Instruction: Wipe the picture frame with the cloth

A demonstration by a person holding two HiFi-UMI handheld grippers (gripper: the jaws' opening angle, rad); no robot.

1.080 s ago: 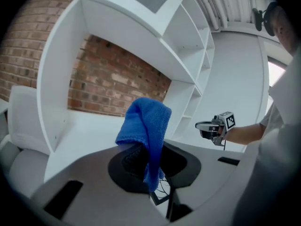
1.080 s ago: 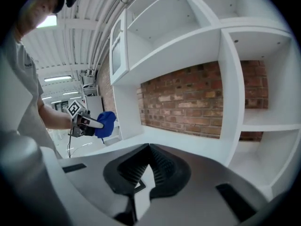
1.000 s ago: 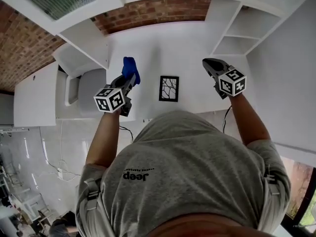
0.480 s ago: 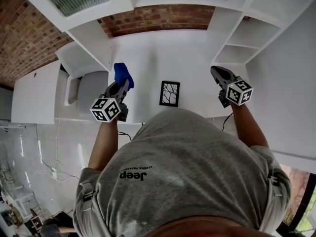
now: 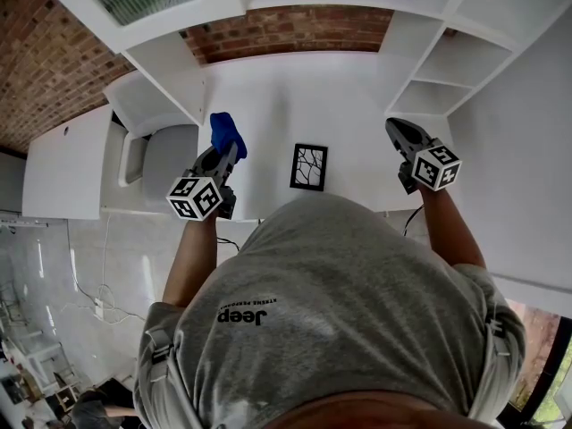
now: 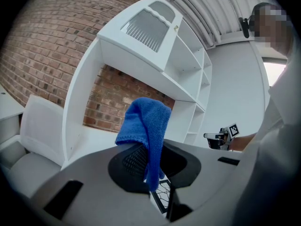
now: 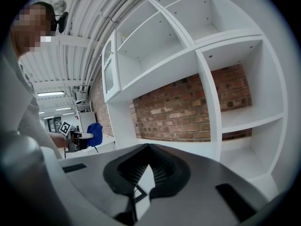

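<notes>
Tool [image 5: 227, 151] with cloth [image 5: 227, 133] farther from frame [image 5: 309, 167]

White shelves [image 5: 440, 68] (brick wall [image 5: 286, 27] behind)

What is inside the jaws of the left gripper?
The left gripper is shut on the blue cloth. Below the cloth, part of the picture frame shows; the gripper's body covers the rest.

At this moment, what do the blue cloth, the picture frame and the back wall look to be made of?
Cloth: probably soft terry or microfibre, judging by its nubby surface and limp drape; matte blue.
Picture frame: thin black matte rim, wood or plastic; too small to tell.
Back wall: bare red brick with pale mortar lines, rough.
</notes>
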